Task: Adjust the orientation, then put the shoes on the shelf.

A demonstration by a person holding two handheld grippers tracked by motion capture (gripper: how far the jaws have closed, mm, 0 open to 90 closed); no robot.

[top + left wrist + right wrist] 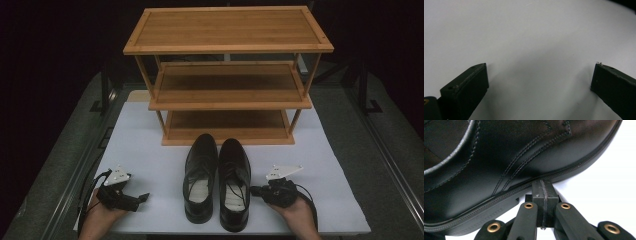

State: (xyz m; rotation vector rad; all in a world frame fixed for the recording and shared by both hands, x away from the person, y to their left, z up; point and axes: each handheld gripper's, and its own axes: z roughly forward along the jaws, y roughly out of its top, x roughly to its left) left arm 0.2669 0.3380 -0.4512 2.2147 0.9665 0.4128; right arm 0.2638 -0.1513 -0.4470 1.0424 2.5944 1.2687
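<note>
A pair of black leather lace-up shoes stands side by side on the white mat [145,150], toes toward the rack: the left shoe [201,177] and the right shoe [234,182]. My right gripper [254,190] lies just right of the right shoe, held in a hand. Its jaws are shut together with nothing between them, and its tip [543,183] is against the sole edge of the right shoe [499,157]. My left gripper [142,198] rests at the mat's front left, well apart from the shoes. It is open [539,67] over bare white mat.
A three-shelf wooden shoe rack [227,30] stands behind the shoes at the mat's far side, all shelves bare. Grey table surface [370,165] surrounds the mat. Cables trail from both grippers toward the front edge.
</note>
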